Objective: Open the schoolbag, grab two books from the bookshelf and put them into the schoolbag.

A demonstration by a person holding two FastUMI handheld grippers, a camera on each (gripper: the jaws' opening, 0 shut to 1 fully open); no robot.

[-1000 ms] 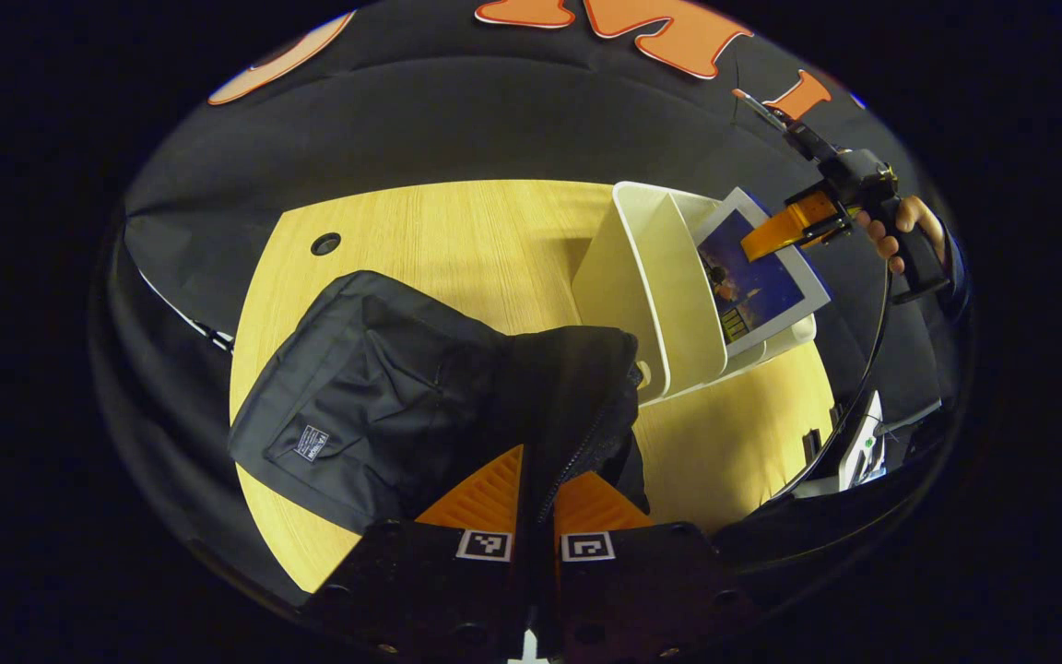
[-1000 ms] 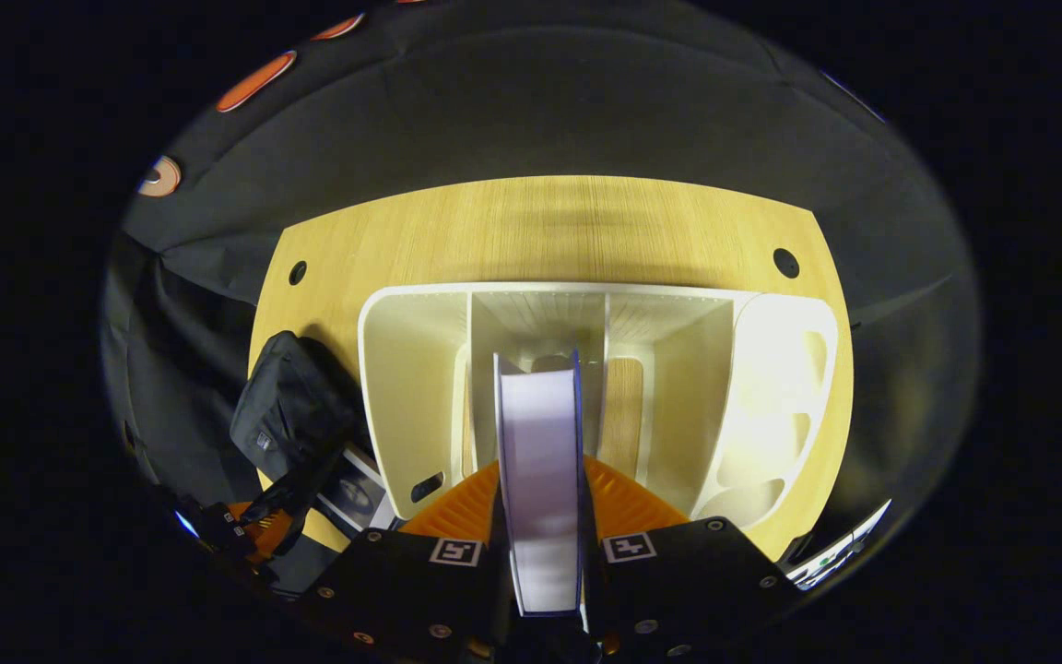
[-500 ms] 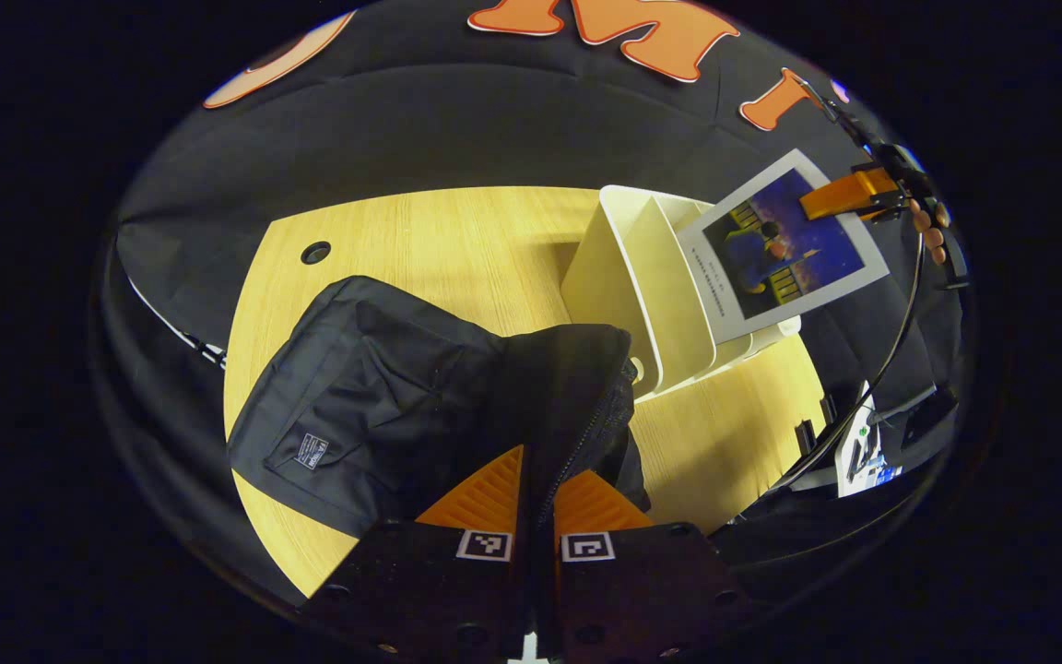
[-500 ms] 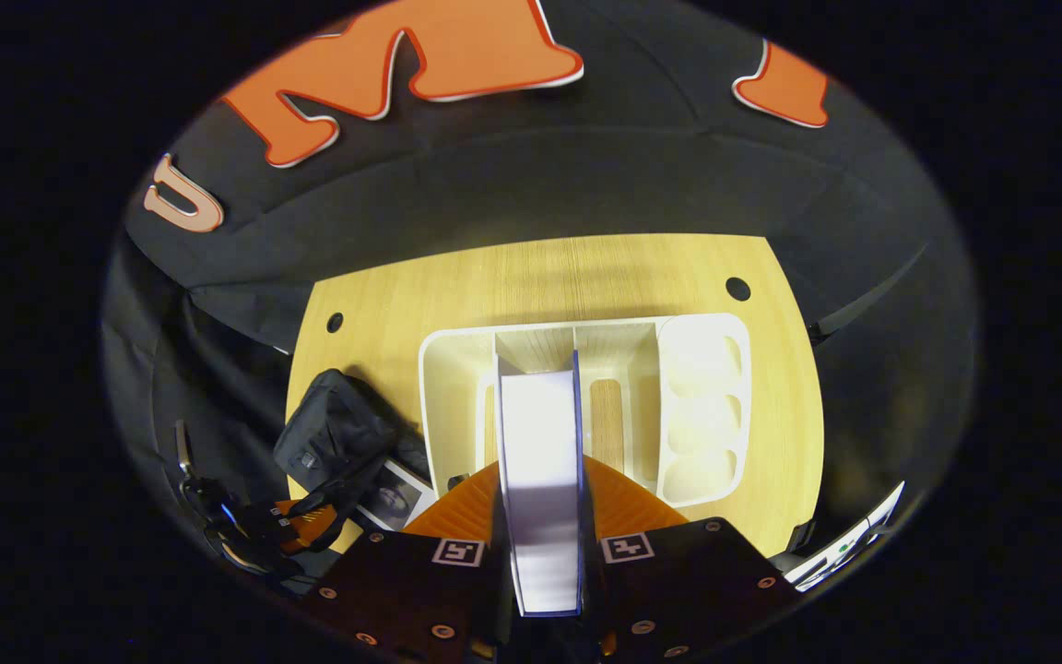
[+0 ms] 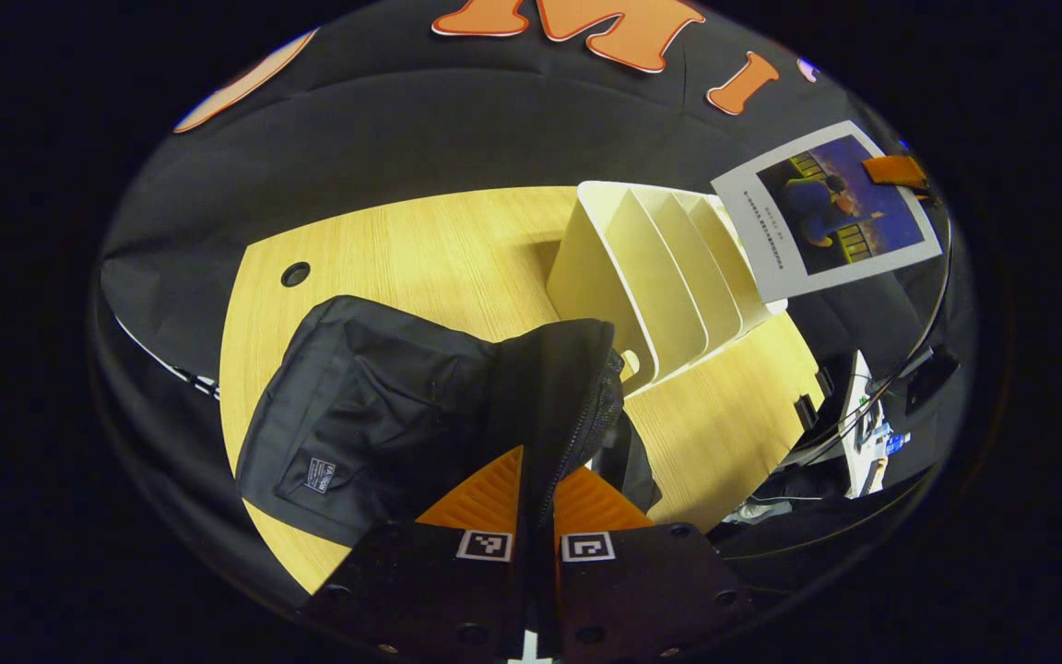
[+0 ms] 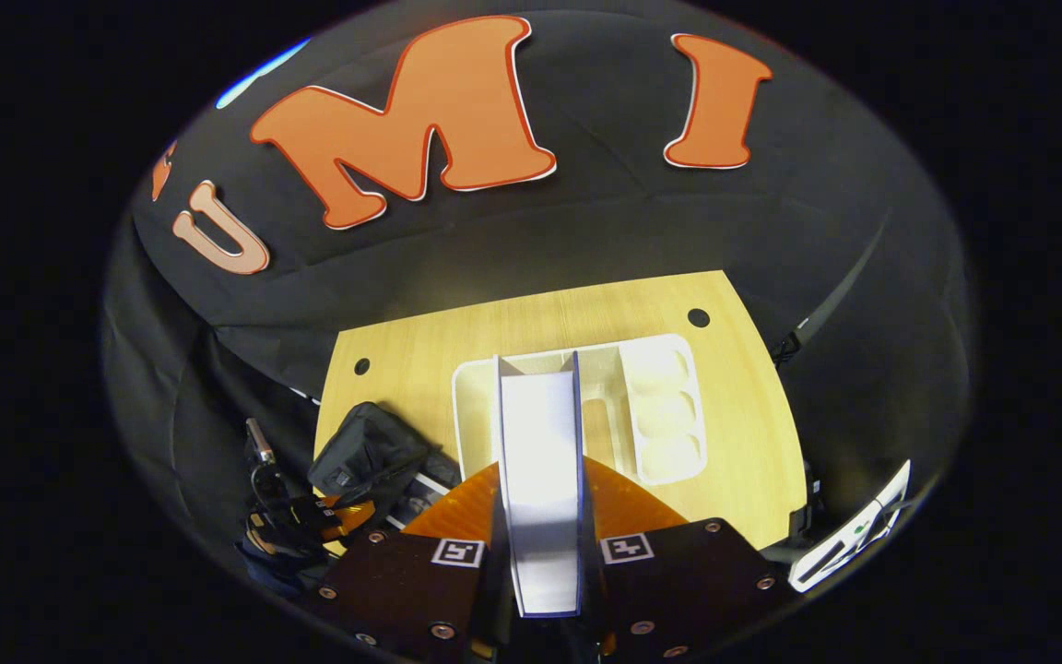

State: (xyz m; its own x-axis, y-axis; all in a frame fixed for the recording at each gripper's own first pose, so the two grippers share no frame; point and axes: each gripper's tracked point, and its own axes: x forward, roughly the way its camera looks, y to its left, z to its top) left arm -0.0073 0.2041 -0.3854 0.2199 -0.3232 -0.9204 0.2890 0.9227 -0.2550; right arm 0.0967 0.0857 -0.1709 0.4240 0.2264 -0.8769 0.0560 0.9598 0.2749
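Landmark: white bookshelf [image 5: 651,277], standing on the wooden table [image 5: 420,249].

Left gripper [image 5: 536,503]: orange fingers closed almost together, pinching the zippered rim of the black schoolbag [image 5: 383,406]. The fabric edge runs up between both fingers. The schoolbag lies on the table just beside the bookshelf's near end wall, with its mouth edge lifted by the grip.

Right gripper [image 6: 540,498]: jaws spread only as wide as the book [image 6: 540,470], both fingers pressed against its covers. In the right gripper view the book is edge-on, white page block facing the camera, and is held high above the bookshelf [image 6: 586,406], well clear of its compartments. In the left gripper view the same book [image 5: 826,207] appears up beyond the bookshelf's far end, cover facing out with a dark blue picture, and one orange finger [image 5: 895,171] lies across its upper corner.

In the right gripper view, the schoolbag [image 6: 370,452] sits beside the bookshelf, with the left gripper [image 6: 333,516] at its near edge. A second book [image 6: 416,493] peeks out just by the bag; whether it is inside, I cannot tell.
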